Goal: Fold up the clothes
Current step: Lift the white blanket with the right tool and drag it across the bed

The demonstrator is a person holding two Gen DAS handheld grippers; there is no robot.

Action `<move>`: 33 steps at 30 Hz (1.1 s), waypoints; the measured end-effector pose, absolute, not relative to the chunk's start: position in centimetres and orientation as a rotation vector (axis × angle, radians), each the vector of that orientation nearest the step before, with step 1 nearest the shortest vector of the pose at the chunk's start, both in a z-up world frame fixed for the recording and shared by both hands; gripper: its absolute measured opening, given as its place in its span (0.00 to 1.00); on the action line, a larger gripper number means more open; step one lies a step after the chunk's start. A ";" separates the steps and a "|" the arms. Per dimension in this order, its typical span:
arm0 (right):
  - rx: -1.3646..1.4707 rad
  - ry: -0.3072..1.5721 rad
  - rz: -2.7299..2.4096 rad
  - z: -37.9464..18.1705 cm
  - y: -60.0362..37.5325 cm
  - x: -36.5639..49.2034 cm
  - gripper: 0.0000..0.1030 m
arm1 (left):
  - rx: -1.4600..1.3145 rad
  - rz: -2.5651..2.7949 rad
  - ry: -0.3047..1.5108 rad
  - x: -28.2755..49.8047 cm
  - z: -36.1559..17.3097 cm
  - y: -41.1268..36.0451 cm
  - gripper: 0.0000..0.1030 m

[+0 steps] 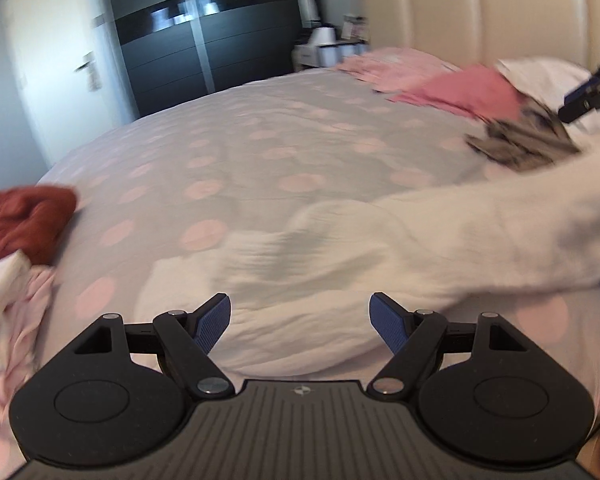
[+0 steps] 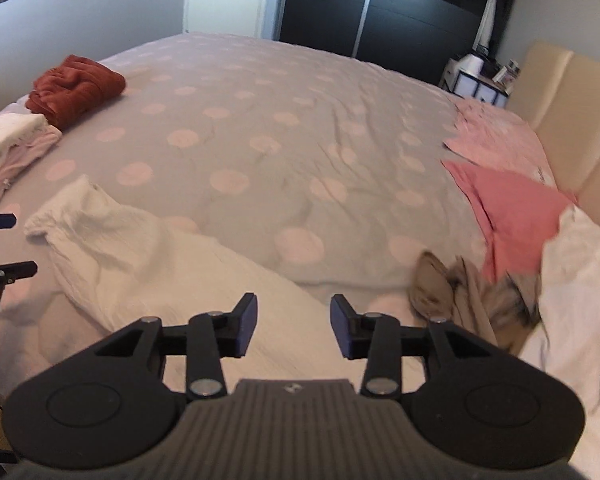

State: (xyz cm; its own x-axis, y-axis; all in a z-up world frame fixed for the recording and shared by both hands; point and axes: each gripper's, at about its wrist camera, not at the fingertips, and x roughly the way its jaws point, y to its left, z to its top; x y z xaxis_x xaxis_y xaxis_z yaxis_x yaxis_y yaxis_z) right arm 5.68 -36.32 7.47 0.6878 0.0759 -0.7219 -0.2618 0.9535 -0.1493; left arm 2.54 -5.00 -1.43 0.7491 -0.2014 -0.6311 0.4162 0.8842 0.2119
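While hanging over the white garment [image 2: 148, 256] spread along the near edge of the spotted bed [image 2: 284, 128]: left gripper [image 1: 300, 320] wide, nothing between the pads; right gripper [image 2: 293, 328] partly open, apparently empty, over the same cloth. Folded rust-red garment [image 2: 76, 88] lying well apart.

We look down along each gripper, low and close over the bed [image 1: 260, 152]. Left view faces the headboard [image 1: 500, 12], right view the wardrobe [image 2: 380, 12]. Both share the white garment [image 2: 140, 248].
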 end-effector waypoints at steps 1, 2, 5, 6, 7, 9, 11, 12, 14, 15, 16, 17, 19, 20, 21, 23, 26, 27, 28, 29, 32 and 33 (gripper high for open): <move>-0.249 0.803 0.164 6.8 -37.6 5.1 0.48 | 0.396 -0.371 0.634 2.4 -2.1 -6.1 0.74; -0.256 0.810 0.139 6.2 -38.8 4.5 0.53 | 0.439 -0.393 0.625 2.4 -2.7 -7.1 0.74; -0.274 0.837 0.092 4.8 -41.9 2.7 0.58 | 0.559 -0.435 0.597 2.6 -4.8 -9.8 0.74; -0.279 0.853 0.078 4.4 -42.9 2.2 0.62 | 0.585 -0.444 0.592 2.8 -5.4 -10.4 0.74; -0.287 0.867 0.061 4.0 -43.9 1.7 0.64 | 0.603 -0.450 0.590 3.0 -6.0 -10.9 0.74; -0.315 0.894 0.020 3.1 -45.5 1.0 0.74 | 0.618 -0.458 0.597 3.8 -6.9 -11.7 0.63; -0.349 0.909 -0.023 2.2 -47.2 0.5 0.79 | 0.622 -0.467 0.614 4.7 -7.5 -12.3 0.50; -0.374 0.914 -0.037 1.7 -47.8 0.5 0.79 | 0.621 -0.469 0.631 5.2 -7.6 -12.5 0.44; -0.433 0.926 -0.060 0.5 -49.0 0.8 0.80 | 0.597 -0.466 0.657 6.4 -7.4 -12.7 0.30; -0.466 0.934 -0.066 -0.1 -49.4 1.1 0.80 | 0.581 -0.461 0.664 7.0 -7.1 -12.7 0.22; -0.502 0.942 -0.066 -0.7 -49.6 1.5 0.80 | 0.564 -0.450 0.664 7.8 -6.6 -12.7 0.19; -0.539 0.948 -0.068 -1.4 -49.8 1.9 0.80 | 0.543 -0.436 0.662 8.7 -6.1 -12.7 0.12; -0.600 0.950 -0.059 -2.5 -50.1 2.8 0.77 | 0.499 -0.399 0.642 10.6 -4.6 -12.5 0.11; -0.616 0.945 -0.052 -2.8 -50.0 3.4 0.64 | 0.480 -0.385 0.630 11.5 -3.7 -12.3 0.10; -0.624 0.948 -0.056 -3.0 -50.0 4.1 0.33 | 0.462 -0.373 0.617 12.4 -2.8 -12.2 0.09; -0.625 0.963 -0.094 -3.0 -50.0 6.0 0.00 | 0.436 -0.353 0.587 13.8 -1.2 -11.9 0.09; -0.597 0.896 -0.112 -1.5 -49.7 8.3 0.00 | 0.408 -0.314 0.520 15.3 1.5 -11.2 0.08; -0.591 0.859 -0.122 -0.5 -49.3 9.1 0.00 | 0.386 -0.296 0.498 15.7 2.5 -10.7 0.08; -0.581 0.826 -0.123 0.5 -48.9 9.8 0.00 | 0.358 -0.275 0.476 16.2 3.7 -10.0 0.08; -0.567 0.801 -0.112 1.6 -48.5 10.4 0.00 | 0.330 -0.254 0.453 16.6 4.8 -9.2 0.08; -0.490 0.744 -0.052 4.9 -46.7 11.5 0.01 | 0.253 -0.194 0.384 17.3 8.5 -6.1 0.08; -0.458 0.727 -0.028 5.9 -46.1 11.7 0.04 | 0.237 -0.170 0.358 17.4 9.7 -4.9 0.08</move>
